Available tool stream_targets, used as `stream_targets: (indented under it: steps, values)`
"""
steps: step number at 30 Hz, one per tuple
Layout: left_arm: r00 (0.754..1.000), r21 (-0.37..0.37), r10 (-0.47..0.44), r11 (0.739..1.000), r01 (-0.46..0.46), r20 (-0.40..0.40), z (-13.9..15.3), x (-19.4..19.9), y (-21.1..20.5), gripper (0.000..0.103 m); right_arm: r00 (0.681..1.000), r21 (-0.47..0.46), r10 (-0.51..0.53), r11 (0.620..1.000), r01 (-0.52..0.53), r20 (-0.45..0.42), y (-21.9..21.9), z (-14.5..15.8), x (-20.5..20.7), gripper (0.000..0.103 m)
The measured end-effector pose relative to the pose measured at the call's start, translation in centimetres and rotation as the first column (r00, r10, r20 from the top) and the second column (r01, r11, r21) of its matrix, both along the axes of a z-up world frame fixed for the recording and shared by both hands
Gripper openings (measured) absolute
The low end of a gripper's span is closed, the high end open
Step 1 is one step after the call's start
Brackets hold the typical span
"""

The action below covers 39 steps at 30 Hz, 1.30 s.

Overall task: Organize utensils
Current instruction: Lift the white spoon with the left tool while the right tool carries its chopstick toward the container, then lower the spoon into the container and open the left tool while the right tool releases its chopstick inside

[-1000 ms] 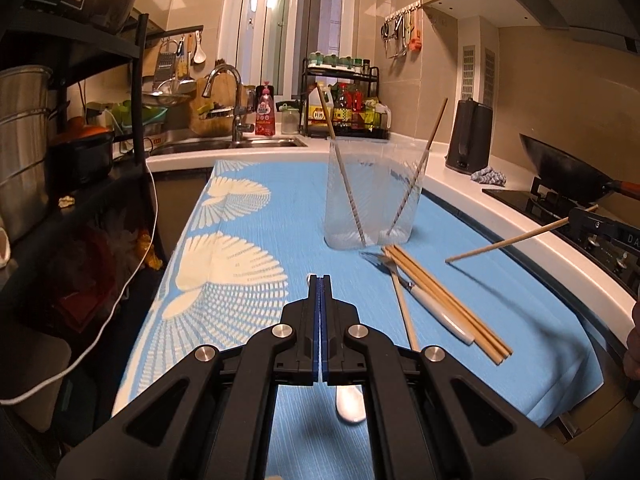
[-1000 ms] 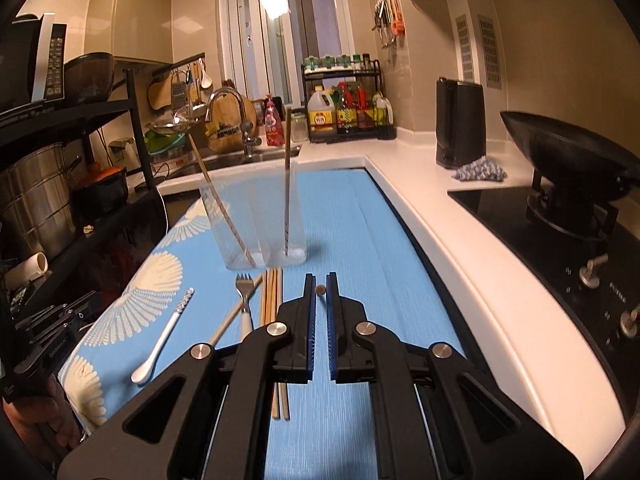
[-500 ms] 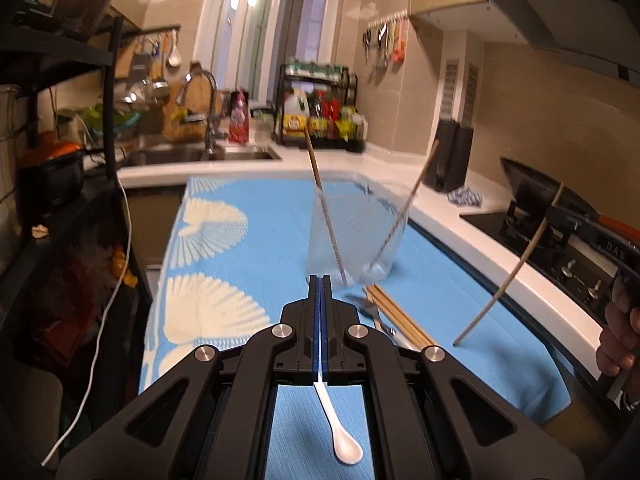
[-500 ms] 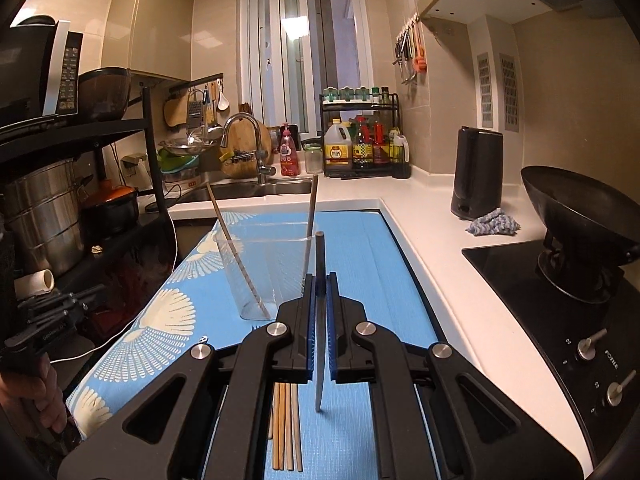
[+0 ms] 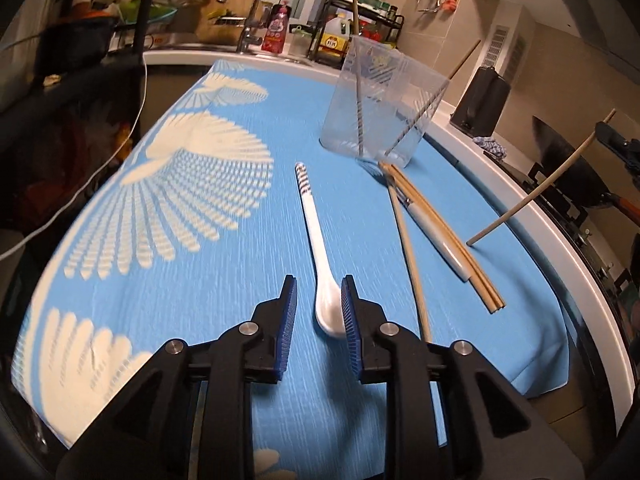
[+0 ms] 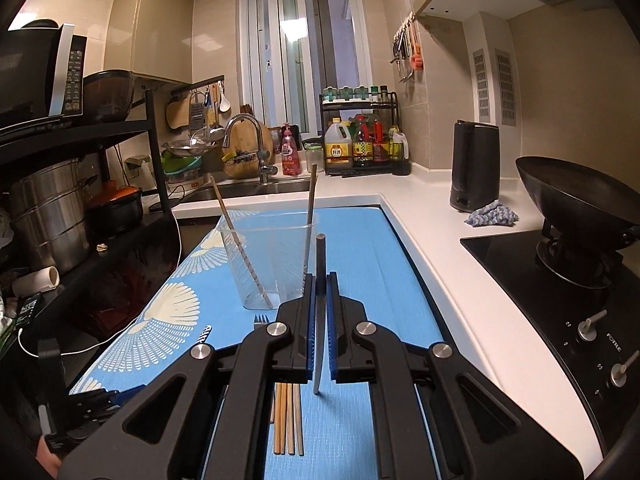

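Nearest, the left gripper (image 5: pixel 318 310) has just been opening, jaws apart around the spoon (image 5: pixel 316 248) on the cloth (image 5: pixel 200 280). Right of it lie chopsticks (image 5: pixel 440 236). The right gripper (image 6: pixel 319 316) clamps one chopstick (image 6: pixel 319 300). Farther stands the cup (image 5: pixel 380 100); bare cloth lies left.

White spoon (image 5: pixel 316 236) flat on blue cloth (image 5: pixel 200 280)

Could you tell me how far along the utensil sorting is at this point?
Early on. Done: two chopsticks stand in the clear container. In hand: the right gripper is shut on one chopstick; the left gripper has just been opening its jaws, with the white spoon lying between them on the blue cloth. Left: that spoon, the fork and the loose chopsticks.
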<state>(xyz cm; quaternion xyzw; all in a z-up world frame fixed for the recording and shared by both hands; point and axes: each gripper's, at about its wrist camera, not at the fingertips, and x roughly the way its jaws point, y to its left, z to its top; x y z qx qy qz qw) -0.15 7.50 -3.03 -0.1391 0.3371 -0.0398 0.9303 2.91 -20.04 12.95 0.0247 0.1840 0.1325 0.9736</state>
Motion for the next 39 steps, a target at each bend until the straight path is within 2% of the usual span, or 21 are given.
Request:
stream_targets:
  steps: [3,6,9,14,18,27,35,39]
  values:
    - [1.0,0.014,-0.007,1.0,0.007,0.0,-0.4,-0.2,-1.1,0.023,1.0,0.002,0.002,1.0,-0.002,0.001,-0.1,0.0,-0.2,0.005]
    - [1.0,0.085,0.002,0.996,-0.003,0.01,-0.5,-0.3,-2.4,0.023,1.0,0.002,0.003,1.0,-0.003,0.001,-0.1,0.0,-0.3,0.005]
    - [1.0,0.125,0.018,0.992,-0.02,0.02,-0.4,-0.4,-2.9,0.021,1.0,-0.001,0.005,1.0,-0.005,0.002,-0.1,0.0,-0.4,0.005]
    - [0.998,0.203,0.062,0.977,-0.067,0.034,0.0,-0.5,-3.1,0.011,1.0,0.003,0.003,1.0,-0.003,0.001,-0.1,0.0,-0.6,0.005]
    - [0.995,0.244,0.075,0.966,-0.089,0.066,0.9,-0.8,-2.8,0.01,1.0,-0.002,0.004,1.0,-0.004,-0.001,0.0,0.1,-0.5,0.005]
    - [0.976,0.313,0.053,0.942,-0.119,0.212,6.6,-0.8,-1.1,0.011,1.0,-0.014,0.016,1.0,-0.016,0.023,0.1,1.5,0.0,0.005]
    - [0.949,0.284,0.046,0.949,-0.139,0.311,11.7,0.7,0.8,0.011,0.999,-0.01,0.033,0.999,-0.032,0.022,0.5,2.4,1.2,0.005]
    - [0.944,0.264,0.029,0.957,-0.122,0.33,13.6,1.6,1.2,0.011,0.999,-0.012,0.042,0.999,-0.042,0.016,0.9,2.7,1.7,0.005]
